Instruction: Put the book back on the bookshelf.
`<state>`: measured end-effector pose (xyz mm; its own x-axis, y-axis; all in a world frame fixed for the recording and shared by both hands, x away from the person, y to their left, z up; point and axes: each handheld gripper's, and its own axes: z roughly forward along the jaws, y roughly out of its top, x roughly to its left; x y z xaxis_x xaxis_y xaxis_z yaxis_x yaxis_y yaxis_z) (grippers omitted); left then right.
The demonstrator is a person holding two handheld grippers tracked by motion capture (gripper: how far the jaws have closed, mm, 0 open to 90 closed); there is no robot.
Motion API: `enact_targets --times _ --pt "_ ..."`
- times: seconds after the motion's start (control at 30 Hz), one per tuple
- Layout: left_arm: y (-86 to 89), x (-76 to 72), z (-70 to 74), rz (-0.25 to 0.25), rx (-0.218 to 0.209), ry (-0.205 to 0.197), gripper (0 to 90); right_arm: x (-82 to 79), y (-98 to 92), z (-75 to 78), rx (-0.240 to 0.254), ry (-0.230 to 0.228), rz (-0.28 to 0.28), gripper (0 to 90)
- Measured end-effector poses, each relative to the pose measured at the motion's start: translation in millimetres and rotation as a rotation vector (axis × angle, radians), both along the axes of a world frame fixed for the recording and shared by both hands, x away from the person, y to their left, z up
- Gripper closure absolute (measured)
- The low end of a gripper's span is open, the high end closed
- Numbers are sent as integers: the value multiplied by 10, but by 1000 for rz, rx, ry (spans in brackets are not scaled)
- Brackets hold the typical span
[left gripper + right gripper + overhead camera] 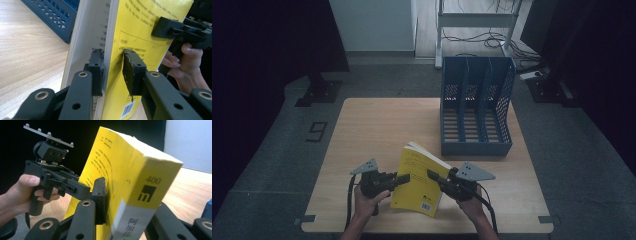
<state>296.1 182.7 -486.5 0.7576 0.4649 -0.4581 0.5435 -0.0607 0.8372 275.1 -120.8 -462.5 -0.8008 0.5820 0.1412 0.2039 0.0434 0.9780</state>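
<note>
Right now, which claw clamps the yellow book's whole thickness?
The right claw, straddling the yellow book at its spine; the left claw pinches just the cover and some pages.

A blue file rack [476, 107] stands upright on the wooden table [377, 130].

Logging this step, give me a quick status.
Left gripper and right gripper both shut on yellow book, held upright. Blue file rack beyond, slots unobstructed.

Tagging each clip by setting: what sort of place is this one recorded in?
Probably a lab or office room set up for recording: a bare wooden table on grey floor, a blue file rack on it, cables strewn under a metal frame behind, and dark screens either side.
</note>
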Motion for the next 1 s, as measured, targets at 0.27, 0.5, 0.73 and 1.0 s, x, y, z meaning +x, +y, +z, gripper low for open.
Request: enact_targets --times 0.27,0.5,0.73,1.0 --pt "-37 -7 -11 -8 -3 -3 689 8 -31 37 -4 -2 7 715" --pt "-57 -9 -18 -19 4 -3 681 -17 -52 64 -8 -28 31 725" --pt "-61 -10 -18 -18 5 -5 682 7 -46 76 -2 7 48 694" --pt "-62 -10 -18 -17 12 -6 681 28 22 77 -29 12 34 704"
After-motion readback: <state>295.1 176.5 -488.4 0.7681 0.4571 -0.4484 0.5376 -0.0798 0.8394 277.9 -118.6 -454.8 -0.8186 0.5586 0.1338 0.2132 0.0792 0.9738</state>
